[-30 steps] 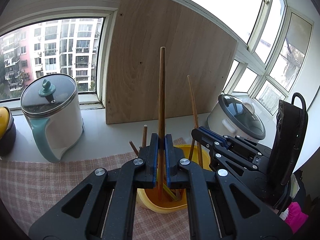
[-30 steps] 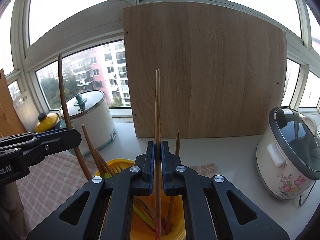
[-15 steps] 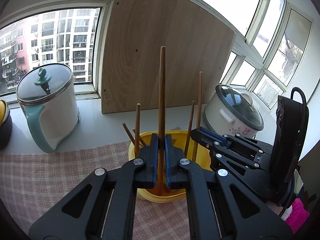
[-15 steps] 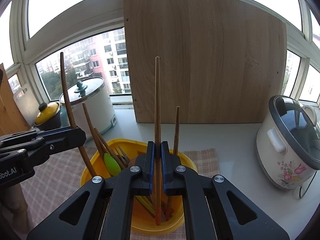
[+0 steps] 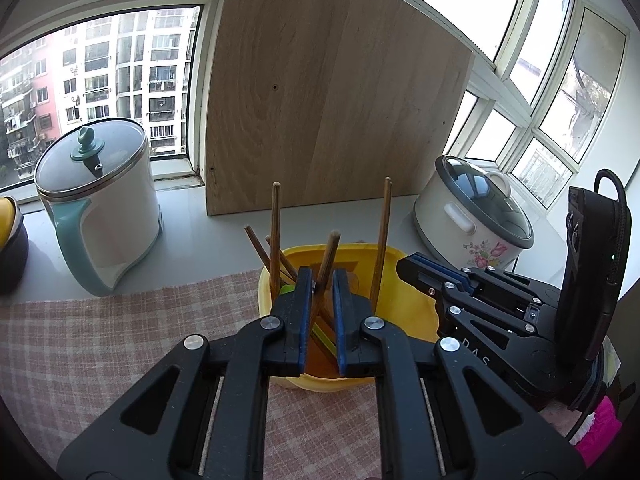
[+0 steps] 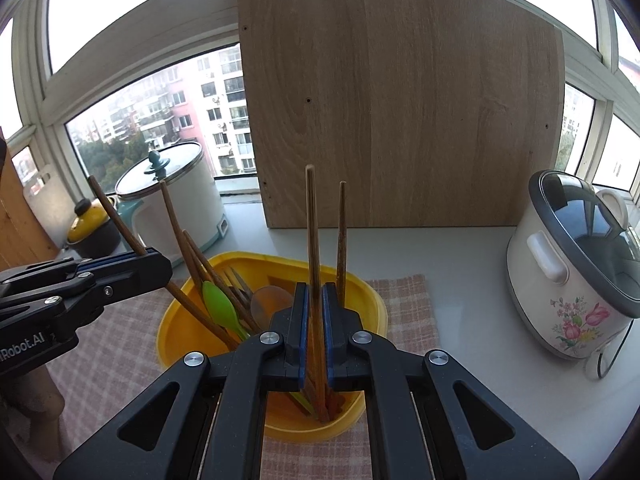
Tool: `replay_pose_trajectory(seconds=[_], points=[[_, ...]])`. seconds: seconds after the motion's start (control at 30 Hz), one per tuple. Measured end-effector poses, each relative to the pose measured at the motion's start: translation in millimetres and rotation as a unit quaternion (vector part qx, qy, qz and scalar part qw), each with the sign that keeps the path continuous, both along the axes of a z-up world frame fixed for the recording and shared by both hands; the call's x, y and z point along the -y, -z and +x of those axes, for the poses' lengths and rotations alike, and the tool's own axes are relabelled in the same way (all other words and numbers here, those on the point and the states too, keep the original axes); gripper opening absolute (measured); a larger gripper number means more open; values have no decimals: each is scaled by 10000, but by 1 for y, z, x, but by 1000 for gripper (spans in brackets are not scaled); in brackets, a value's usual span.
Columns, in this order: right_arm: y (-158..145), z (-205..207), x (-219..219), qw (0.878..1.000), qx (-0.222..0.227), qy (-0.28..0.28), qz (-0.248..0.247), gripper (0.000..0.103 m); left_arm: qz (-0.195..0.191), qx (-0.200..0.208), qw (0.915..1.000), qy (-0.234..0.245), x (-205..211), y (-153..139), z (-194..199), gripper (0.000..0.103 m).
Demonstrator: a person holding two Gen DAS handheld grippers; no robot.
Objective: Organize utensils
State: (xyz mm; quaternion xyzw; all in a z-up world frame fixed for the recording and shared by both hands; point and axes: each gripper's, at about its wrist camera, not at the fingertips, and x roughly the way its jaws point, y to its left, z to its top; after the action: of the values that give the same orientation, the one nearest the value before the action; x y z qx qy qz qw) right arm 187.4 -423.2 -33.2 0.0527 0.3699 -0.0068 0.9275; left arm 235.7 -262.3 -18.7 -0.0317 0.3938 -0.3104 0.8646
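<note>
**Both claws over the yellow utensil holder, one chopstick loosening, one clamped**

The left gripper (image 5: pixel 319 280) hangs just above the near rim of the yellow holder (image 5: pixel 404 312), its jaws opening: a narrow gap shows between the blue pads, and a brown chopstick (image 5: pixel 326 264) leans tilted through that gap, its lower end down inside the holder. The pads no longer press it on both sides.

The right gripper (image 6: pixel 315 300) sits over the same yellow holder (image 6: pixel 372 300), jaws narrow and clamped on an upright wooden chopstick (image 6: pixel 311 232) whose lower end reaches the holder's bottom. Just right of this claw a second chopstick (image 6: pixel 341 236) stands nearly upright. To the claw's left, inside the holder, lie a green spoon (image 6: pixel 218 308), a fork, and several slanted chopsticks; the left claw's fingers reach in from that side beside them.

The holder rests on a pink checked cloth (image 6: pixel 404 308). Beyond the claws, a wooden board (image 6: pixel 400 100) leans against the window. Far left of the claws stands a white pot with a teal handle and glass lid (image 5: pixel 100 208), and further left a small yellow-lidded pot (image 6: pixel 90 228). To the far right sits a flowered rice cooker (image 6: pixel 576 272)
</note>
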Motion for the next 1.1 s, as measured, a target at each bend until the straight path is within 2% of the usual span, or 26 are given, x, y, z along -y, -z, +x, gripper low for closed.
replay_pose_trajectory(seconds=[0.03, 0.13, 0.83, 0.97, 1.1], points=[[0, -1, 0, 10000, -2, 12, 17, 12, -1, 14, 10000, -7, -1, 0, -1, 20], [-1, -5, 1, 10000, 34, 48, 57, 29, 8, 34, 10000, -14, -3, 0, -5, 22], [-17, -43, -20, 9997, 204, 124, -35, 29, 3, 279, 9996, -69, -34, -13, -42, 22], [-22, -50, -28, 9995, 266, 144, -73, 37, -42, 330, 9994, -73, -43, -18, -51, 22], [-27, -58, -34, 9994, 307, 173, -73, 38, -9, 427, 9991, -74, -52, -23, -62, 22]])
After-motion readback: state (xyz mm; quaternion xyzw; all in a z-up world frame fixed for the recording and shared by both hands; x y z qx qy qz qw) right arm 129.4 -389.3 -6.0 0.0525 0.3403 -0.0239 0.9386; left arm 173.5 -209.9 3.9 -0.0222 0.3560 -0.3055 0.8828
